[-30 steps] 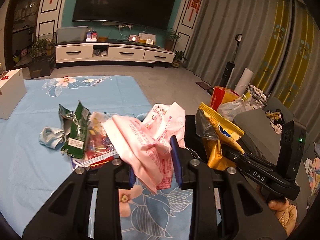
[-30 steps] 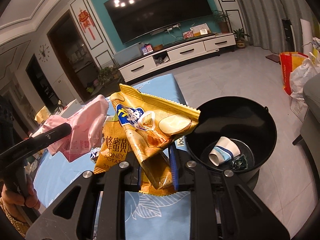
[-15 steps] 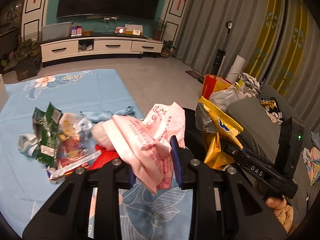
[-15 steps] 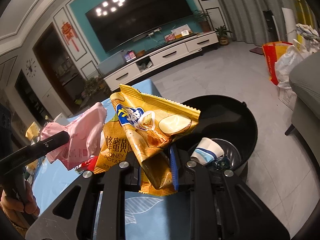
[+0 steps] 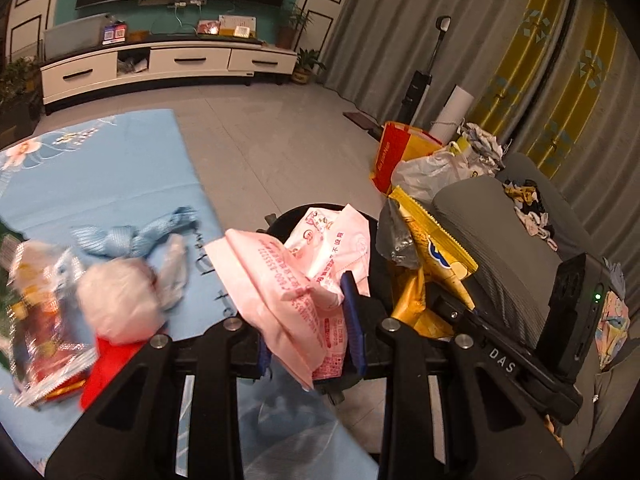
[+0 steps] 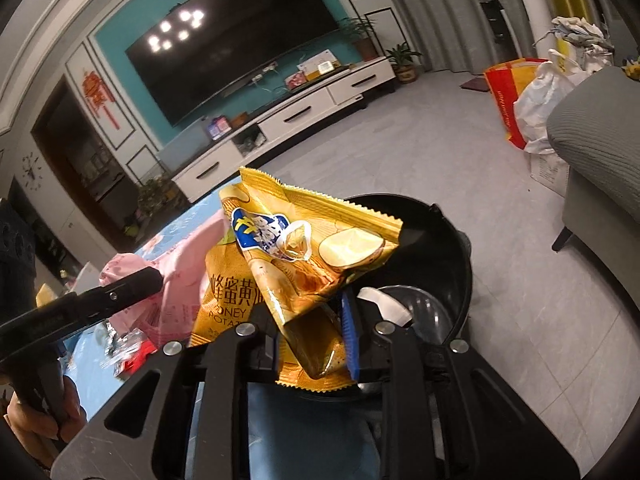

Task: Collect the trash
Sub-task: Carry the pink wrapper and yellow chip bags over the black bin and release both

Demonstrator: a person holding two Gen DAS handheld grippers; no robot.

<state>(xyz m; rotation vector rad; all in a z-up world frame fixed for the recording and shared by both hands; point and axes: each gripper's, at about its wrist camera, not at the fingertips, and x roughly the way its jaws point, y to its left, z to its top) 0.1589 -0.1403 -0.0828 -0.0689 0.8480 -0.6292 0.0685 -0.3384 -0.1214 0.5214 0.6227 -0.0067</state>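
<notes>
My left gripper (image 5: 310,320) is shut on a crumpled pink wrapper (image 5: 296,276), held over the near rim of the black trash bin (image 5: 376,272). My right gripper (image 6: 316,334) is shut on a yellow honey potato chip bag (image 6: 296,256), held above the black bin (image 6: 444,248), which holds a white paper cup (image 6: 384,302). The chip bag (image 5: 424,252) and the right gripper also show at the right of the left wrist view. The pink wrapper (image 6: 176,276) and the left gripper show at the left of the right wrist view.
More trash lies on the blue flowered tablecloth (image 5: 100,176) at the left: a white tissue ball (image 5: 120,300), a blue cloth (image 5: 132,236), red and clear wrappers (image 5: 44,344). A grey sofa (image 5: 500,232), full bags (image 5: 424,160) and a TV stand (image 5: 160,64) are around.
Both grippers have moved to the right with their loads, toward and over the bin. The trash pile on the cloth has slid to the left of the left wrist view.
</notes>
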